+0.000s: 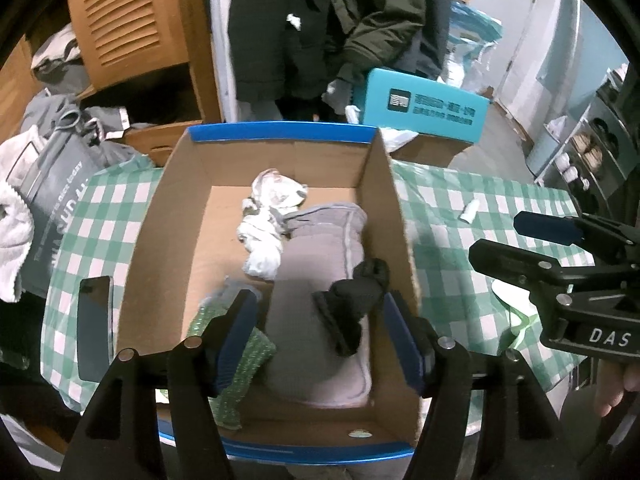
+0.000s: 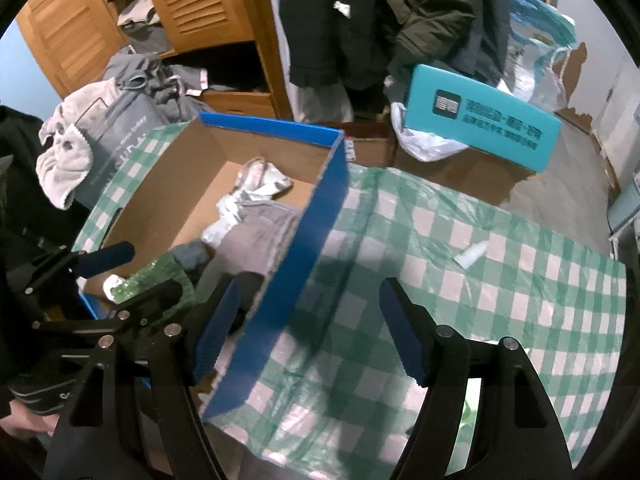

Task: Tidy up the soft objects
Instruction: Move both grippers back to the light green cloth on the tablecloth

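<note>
A cardboard box (image 1: 168, 216) with blue edges stands on the green checked table. In it lie a grey folded cloth (image 1: 320, 280), a white crumpled cloth (image 1: 268, 216), a green knitted piece (image 1: 240, 360) and a black sock (image 1: 356, 304) on the grey cloth. My left gripper (image 1: 320, 328) is open above the box, its fingers either side of the black sock. My right gripper (image 2: 308, 328) is open and empty, astride the box's blue right wall (image 2: 304, 248). The box contents also show in the right wrist view: grey cloth (image 2: 248, 244), white cloth (image 2: 256, 184), green piece (image 2: 156, 280).
A phone (image 1: 94, 320) lies left of the box on the checked cloth (image 2: 480, 280). A small white tube (image 2: 472, 254) lies on the table's right. A teal box (image 2: 480, 120), plastic bags, hanging coats and a wooden cabinet stand behind. Clothes pile at the left.
</note>
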Demonstrator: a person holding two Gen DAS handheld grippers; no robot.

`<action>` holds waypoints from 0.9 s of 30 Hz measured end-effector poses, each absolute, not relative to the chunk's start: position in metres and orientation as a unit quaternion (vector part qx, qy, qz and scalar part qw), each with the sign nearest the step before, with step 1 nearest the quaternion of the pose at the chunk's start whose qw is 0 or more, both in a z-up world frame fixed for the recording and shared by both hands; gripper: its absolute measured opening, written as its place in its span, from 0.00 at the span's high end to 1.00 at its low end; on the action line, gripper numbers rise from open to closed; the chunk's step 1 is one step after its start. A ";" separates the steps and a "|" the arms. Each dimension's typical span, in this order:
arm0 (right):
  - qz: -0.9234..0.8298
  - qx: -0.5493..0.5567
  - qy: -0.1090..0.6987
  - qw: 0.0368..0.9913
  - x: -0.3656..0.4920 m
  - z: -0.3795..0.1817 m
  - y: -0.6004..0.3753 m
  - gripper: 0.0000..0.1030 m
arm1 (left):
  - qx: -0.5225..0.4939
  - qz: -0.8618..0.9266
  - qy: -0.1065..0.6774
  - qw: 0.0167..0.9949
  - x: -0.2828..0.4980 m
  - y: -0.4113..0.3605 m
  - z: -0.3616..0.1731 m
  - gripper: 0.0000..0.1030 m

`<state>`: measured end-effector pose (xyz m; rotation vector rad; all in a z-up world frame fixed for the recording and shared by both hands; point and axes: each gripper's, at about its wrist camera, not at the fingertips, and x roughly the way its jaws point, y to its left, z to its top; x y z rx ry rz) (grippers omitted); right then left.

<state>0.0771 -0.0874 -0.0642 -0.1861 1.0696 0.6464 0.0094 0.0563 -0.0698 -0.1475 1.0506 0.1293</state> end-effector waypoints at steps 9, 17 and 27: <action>0.267 -0.072 0.515 0.812 0.081 -0.078 -0.134 0.30 | -0.046 0.037 0.501 0.864 0.019 0.020 -0.064 0.29; 0.231 -0.056 0.521 0.820 0.088 -0.085 -0.175 0.30 | -0.027 0.010 0.517 0.856 0.028 -0.017 -0.074 0.29; 0.186 -0.032 0.542 0.819 0.097 -0.104 -0.228 0.29 | -0.008 -0.013 0.529 0.848 0.041 -0.054 -0.084 0.29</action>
